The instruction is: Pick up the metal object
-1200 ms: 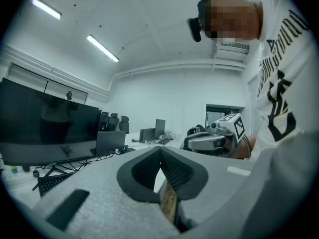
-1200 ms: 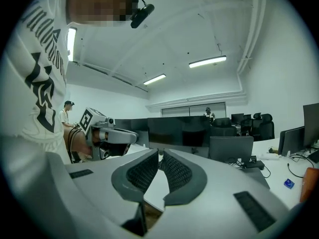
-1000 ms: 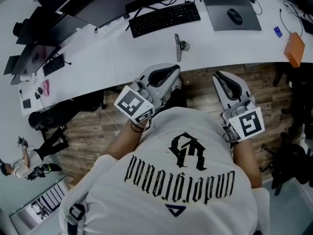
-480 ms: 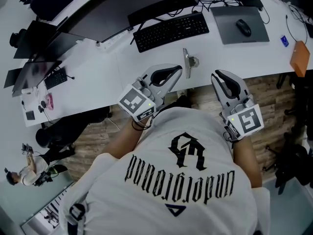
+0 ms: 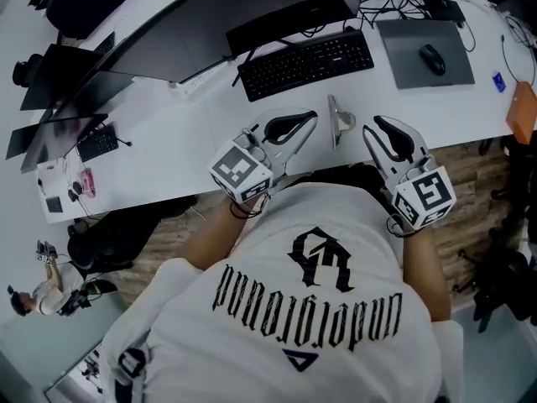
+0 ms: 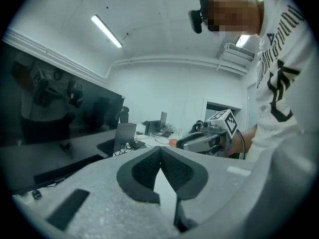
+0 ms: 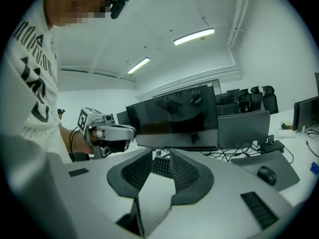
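At the front edge of the long white desk [image 5: 210,116], from left to right: left gripper [image 5: 312,121], jaws pressed together on nothing, poised just left of the slim upright silver metal object with a round knob [image 5: 336,122]. Then right gripper [image 5: 373,128] just to its right, jaws just now opening and standing apart, nothing between them, only the black keyboard [image 5: 306,54] showing beyond the gap. Approach step, by the look of it: object flanked on both sides, not yet touched. Next, probably: bring the parted right jaws around the thin plate, square to it, and close without tipping it over. Readable: gothic print on the white shirt [image 5: 310,309], upside down here, apparently "underground"; square black-and-white markers on both grippers; no brand legible on the keyboard.
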A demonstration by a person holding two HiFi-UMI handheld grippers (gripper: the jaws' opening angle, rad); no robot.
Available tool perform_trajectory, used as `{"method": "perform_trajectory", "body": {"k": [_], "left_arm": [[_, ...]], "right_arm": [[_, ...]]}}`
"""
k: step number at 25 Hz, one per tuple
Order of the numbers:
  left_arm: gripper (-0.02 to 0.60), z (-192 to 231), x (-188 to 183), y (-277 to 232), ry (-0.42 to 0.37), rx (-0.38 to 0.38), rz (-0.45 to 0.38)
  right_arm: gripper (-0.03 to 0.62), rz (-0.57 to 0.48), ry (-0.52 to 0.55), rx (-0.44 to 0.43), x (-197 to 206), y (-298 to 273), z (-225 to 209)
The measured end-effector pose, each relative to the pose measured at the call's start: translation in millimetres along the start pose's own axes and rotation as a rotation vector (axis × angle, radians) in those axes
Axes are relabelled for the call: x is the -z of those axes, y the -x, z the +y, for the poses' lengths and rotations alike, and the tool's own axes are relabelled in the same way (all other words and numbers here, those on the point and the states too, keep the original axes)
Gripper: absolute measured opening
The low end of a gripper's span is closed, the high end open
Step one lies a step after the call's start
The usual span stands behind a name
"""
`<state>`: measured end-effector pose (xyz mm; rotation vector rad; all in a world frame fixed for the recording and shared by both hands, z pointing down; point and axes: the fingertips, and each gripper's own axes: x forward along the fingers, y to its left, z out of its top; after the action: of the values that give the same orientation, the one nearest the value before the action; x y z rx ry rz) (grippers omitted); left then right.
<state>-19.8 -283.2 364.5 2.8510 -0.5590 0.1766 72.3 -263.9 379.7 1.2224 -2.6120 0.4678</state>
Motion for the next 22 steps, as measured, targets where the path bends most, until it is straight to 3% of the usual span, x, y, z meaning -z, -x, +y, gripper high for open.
{"method": "perform_trajectory", "body": {"k": [11,22], "left_arm": [[0.015,35.0,27.0,-28.6,0.048,-0.071,0.061],[0.015,65.3,84.2,-50.2,0.152,-0.142,0.14]], "right_arm": [[0.127,0.162,-0.216,-0.078,56.4,-46.3,-55.8],[0.13,0.411,-0.3,-0.155,146.9,-78.6,-82.6]]}}
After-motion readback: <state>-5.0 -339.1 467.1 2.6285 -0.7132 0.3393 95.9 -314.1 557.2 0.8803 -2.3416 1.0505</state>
